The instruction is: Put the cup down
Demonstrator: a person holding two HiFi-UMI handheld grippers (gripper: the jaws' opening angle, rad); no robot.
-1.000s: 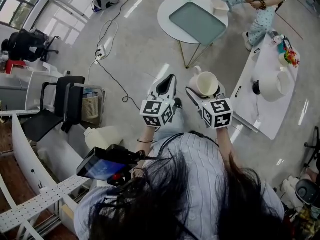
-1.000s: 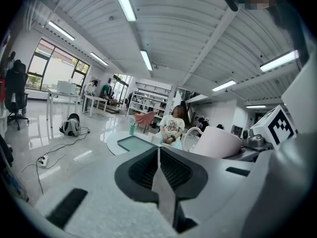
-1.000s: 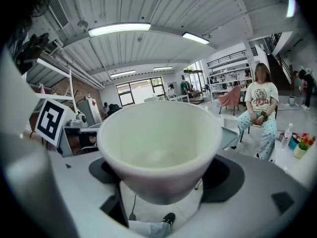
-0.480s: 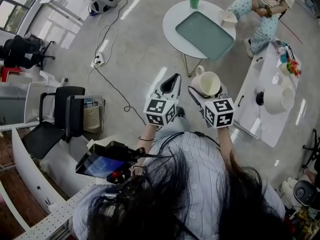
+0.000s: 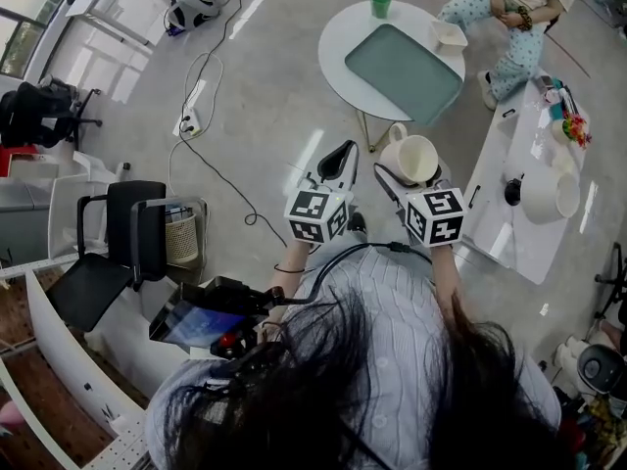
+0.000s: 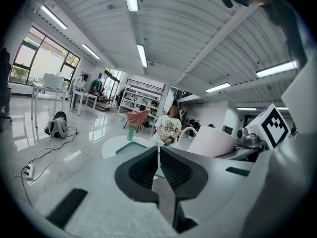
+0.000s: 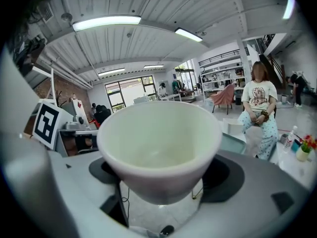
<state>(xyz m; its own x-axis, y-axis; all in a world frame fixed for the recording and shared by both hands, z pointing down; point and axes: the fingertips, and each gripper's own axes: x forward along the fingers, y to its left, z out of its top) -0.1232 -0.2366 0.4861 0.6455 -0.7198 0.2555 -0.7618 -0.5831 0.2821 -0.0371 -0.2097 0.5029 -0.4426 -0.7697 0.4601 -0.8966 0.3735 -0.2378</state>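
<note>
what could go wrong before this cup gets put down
The white ceramic cup, clamped in the right gripper, hangs above grey floor, short of the round white table; a slip could drop it there. Setting it down could also bump the small green cup or the white bowl on that table.

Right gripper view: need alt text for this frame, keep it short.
An empty white cup fills the centre, clamped between the jaws of the right gripper, with its inside open to the camera. Behind it, at the right, a person sits in a bright room under ceiling lights.
</note>
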